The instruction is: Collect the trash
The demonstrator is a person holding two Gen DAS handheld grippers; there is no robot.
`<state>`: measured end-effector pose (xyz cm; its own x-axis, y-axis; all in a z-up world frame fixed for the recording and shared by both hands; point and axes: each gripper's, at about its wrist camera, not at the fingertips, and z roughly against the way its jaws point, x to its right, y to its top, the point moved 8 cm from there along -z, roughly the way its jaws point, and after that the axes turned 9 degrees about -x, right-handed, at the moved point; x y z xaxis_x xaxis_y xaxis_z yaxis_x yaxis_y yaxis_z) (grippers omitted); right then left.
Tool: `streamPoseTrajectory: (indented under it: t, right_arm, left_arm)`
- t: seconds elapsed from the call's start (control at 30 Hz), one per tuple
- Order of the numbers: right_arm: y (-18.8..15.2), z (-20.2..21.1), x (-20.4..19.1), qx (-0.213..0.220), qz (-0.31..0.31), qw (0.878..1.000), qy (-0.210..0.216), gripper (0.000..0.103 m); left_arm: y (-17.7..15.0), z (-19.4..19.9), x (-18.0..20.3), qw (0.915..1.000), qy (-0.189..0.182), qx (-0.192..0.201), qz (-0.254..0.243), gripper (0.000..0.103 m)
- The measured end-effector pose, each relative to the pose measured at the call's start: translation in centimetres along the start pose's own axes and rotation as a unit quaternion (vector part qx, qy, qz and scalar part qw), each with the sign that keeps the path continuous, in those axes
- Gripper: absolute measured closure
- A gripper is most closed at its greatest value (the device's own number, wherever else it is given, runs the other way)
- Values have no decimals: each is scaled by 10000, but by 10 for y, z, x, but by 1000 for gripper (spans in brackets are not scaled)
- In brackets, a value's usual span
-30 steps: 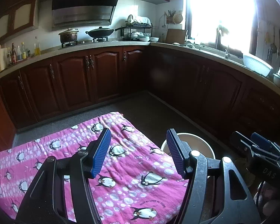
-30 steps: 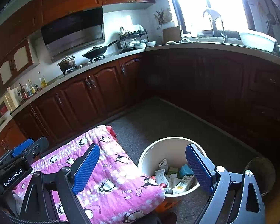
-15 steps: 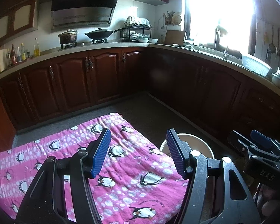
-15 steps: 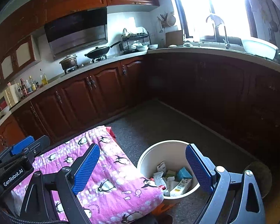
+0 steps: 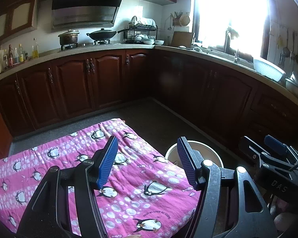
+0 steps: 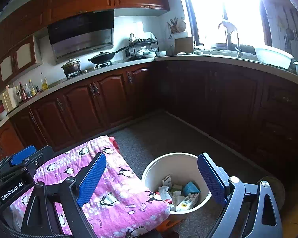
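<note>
The left gripper (image 5: 145, 162) is held over the pink penguin-print cloth (image 5: 129, 178), jaws part-spread with nothing between them. The cloth covers a low surface and shows no loose trash on its visible top.

To its right, on the floor and touching the cloth's corner, stands one white bin (image 6: 180, 162). It holds the collected trash (image 6: 178, 192): a teal box, a printed carton, a white paper packet and some crumpled paper — the exact count is uncertain, since items overlap.

Farthest right, the right gripper (image 6: 151, 180) is poised above the bin, jaws wide apart and empty.

Judged procedure: the collecting appears near complete. Before finishing, sweep both cameras along the cloth's edges and the floor around the bin — an orange scrap (image 6: 168, 223) shows beneath the cloth's corner. Approach any such item from above with jaws spread, and release only over the bin's opening.

Count: two grippers, one bin, one cloth.
</note>
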<state>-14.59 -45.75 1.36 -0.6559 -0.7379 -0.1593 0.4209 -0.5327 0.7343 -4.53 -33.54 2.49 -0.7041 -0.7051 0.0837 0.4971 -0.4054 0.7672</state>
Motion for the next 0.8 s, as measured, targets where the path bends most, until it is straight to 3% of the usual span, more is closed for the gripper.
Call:
streamPoseTrajectory:
  t: [0.8]
  right_arm:
    - [-2,-3,-6,-53,145,9999,-19,11]
  left_arm:
    - [-4,-7,-2,9999,-130,-61,-65,42]
